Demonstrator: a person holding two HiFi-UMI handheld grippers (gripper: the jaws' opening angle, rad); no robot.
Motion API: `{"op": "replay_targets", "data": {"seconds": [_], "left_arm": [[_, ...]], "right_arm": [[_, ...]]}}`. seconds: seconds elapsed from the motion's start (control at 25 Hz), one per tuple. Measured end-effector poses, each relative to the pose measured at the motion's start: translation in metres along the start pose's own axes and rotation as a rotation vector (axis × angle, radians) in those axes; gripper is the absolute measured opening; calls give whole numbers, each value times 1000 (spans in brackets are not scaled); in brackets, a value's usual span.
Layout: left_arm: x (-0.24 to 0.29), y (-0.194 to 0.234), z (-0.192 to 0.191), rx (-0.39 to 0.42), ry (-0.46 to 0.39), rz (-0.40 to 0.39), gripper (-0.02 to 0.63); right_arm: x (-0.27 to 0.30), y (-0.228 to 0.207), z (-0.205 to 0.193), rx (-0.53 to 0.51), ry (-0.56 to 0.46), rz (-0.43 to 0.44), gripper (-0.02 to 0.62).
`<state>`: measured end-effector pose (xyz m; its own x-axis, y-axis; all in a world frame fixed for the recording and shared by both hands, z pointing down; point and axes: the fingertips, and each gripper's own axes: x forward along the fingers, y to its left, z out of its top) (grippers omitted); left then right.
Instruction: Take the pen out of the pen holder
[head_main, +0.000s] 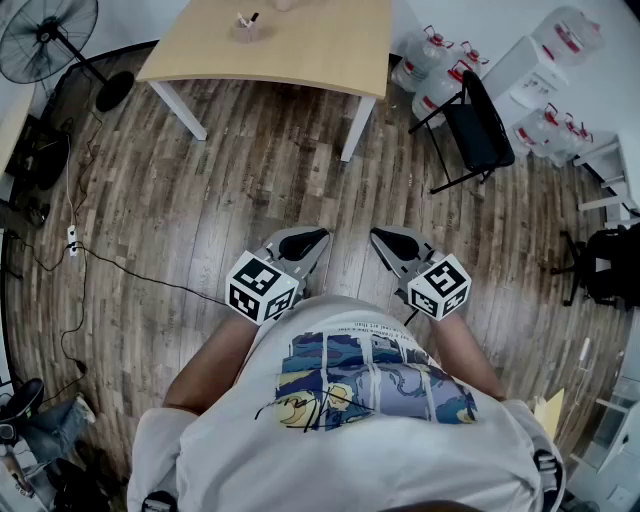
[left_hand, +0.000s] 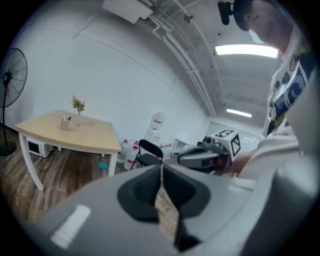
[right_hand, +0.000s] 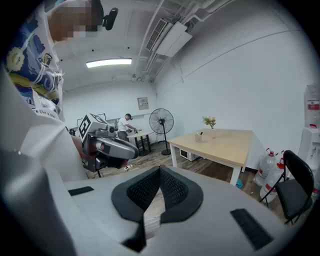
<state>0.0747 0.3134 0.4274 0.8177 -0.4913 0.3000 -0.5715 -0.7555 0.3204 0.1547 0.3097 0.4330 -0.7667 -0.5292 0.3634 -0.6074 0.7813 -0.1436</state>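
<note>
A small pinkish pen holder (head_main: 245, 30) with a dark pen (head_main: 252, 18) sticking out stands on the far side of a light wooden table (head_main: 310, 50). It also shows small and distant in the left gripper view as the pen holder (left_hand: 65, 123) and in the right gripper view as the pen holder (right_hand: 199, 136). Both grippers hang close to the person's body over the wood floor, well short of the table. The left gripper (head_main: 312, 243) has its jaws closed together with nothing between them. The right gripper (head_main: 385, 240) looks the same, shut and empty.
A black folding chair (head_main: 475, 125) and several water jugs (head_main: 430, 60) stand right of the table. A standing fan (head_main: 45, 40) is at the far left, with cables and a power strip (head_main: 72, 238) on the floor. A small plant (right_hand: 209, 121) sits on the table.
</note>
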Motion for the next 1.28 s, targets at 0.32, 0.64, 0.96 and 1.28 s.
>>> {"op": "replay_targets", "data": {"seconds": [0.32,0.64,0.96,1.28], "left_arm": [[-52,78,-7,-28,2,41,22],[-57,138,-7,-83,-28,114,23],[-22,220,35,-80,-15,240,64],[28,309,105,-25,16,356,91]], "right_arm": [[91,10,30,-10,3,15,6],[146,-12,46,-2,25,42,6],[216,-84,74,9,3,132,22],[270,-167,121,-7,-16,211,61]]}}
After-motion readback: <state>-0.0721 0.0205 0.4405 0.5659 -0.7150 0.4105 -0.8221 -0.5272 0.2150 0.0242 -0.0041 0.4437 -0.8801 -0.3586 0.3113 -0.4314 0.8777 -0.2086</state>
